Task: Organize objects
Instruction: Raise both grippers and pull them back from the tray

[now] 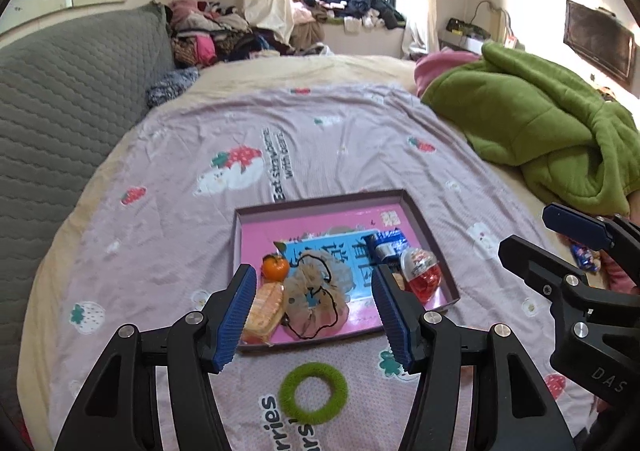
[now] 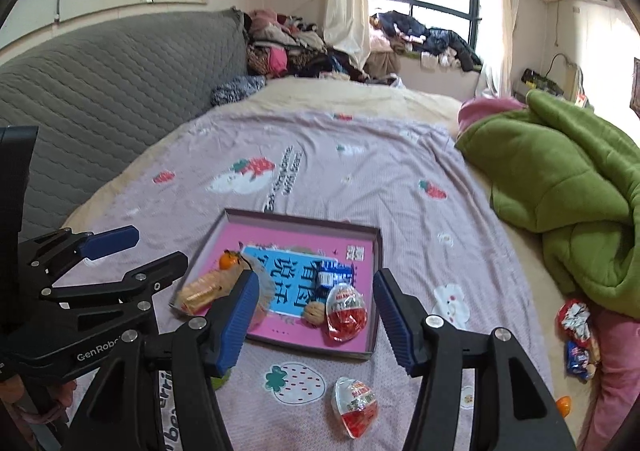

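Note:
A shallow box tray [image 1: 424,227] with a pink bottom lies on the pink strawberry bedspread. In it are a small orange [image 1: 275,267], a wrapped cake [image 1: 262,309], a mesh pouch with a black cord [image 1: 316,291], a blue packet [image 1: 386,245], a red-and-white plastic egg [image 1: 422,271] and a walnut [image 2: 314,313]. A green fuzzy ring [image 1: 313,391] lies in front of the tray, and a second egg [image 2: 356,407] beside it. My left gripper [image 1: 315,315] hovers open above the tray's near edge, holding nothing. My right gripper [image 2: 315,321] is open and bare too.
A green blanket [image 1: 540,131] is heaped on the bed's right side. Snack packets [image 2: 576,327] and a small orange object [image 2: 562,405] lie at the right edge. A grey quilted headboard [image 1: 60,111] lines the left. Piled clothes sit at the far end.

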The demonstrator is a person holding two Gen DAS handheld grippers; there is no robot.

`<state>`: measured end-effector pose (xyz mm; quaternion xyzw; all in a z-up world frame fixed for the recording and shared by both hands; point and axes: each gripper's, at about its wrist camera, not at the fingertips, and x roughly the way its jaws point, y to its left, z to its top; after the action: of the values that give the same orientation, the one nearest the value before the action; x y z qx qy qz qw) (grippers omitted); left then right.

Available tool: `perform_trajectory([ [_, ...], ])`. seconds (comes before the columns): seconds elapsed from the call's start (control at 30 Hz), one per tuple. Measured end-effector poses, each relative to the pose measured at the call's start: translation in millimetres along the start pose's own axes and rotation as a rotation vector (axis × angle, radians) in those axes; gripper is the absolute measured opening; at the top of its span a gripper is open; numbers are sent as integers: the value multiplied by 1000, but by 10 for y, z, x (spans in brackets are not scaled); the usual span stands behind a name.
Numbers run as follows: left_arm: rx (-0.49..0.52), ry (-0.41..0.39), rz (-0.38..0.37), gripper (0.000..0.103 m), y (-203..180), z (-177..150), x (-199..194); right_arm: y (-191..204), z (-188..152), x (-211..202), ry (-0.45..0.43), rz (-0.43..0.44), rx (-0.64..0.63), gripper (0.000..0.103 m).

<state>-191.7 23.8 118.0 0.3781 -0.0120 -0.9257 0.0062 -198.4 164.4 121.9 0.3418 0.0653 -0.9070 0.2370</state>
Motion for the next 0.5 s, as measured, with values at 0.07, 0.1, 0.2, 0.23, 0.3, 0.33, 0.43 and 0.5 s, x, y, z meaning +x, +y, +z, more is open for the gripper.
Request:
perform_trajectory([
  [0.07, -3, -13, 9, 64, 5, 7, -101, 17, 13, -87, -11, 1, -1, 59],
  [0.1, -6, -17, 9, 65, 12, 5, -155, 29, 21, -140, -18, 1, -2, 59],
  [0.2, -8, -32, 7, 69, 19, -17, -291, 70, 19, -274, -33, -4, -10, 59],
  [0.23, -8, -34, 8, 69, 20, -31, -328, 66, 8, -311, -36, -3, -13, 59],
  [0.3, -14, -36, 9, 69, 18, -66, -390, 88, -17, -400, -43, -5, -18, 59],
  [0.33, -15, -34, 7, 69, 19, -79, -406, 80, -26, -425, -43, -5, -20, 60],
  [0.43, -14, -34, 7, 69, 7, -153, -489, 89, -85, -540, -47, -3, -30, 64],
  [0.5, -10, -33, 7, 69, -10, -205, -529, 77, -132, -619, -55, -5, -34, 65],
])
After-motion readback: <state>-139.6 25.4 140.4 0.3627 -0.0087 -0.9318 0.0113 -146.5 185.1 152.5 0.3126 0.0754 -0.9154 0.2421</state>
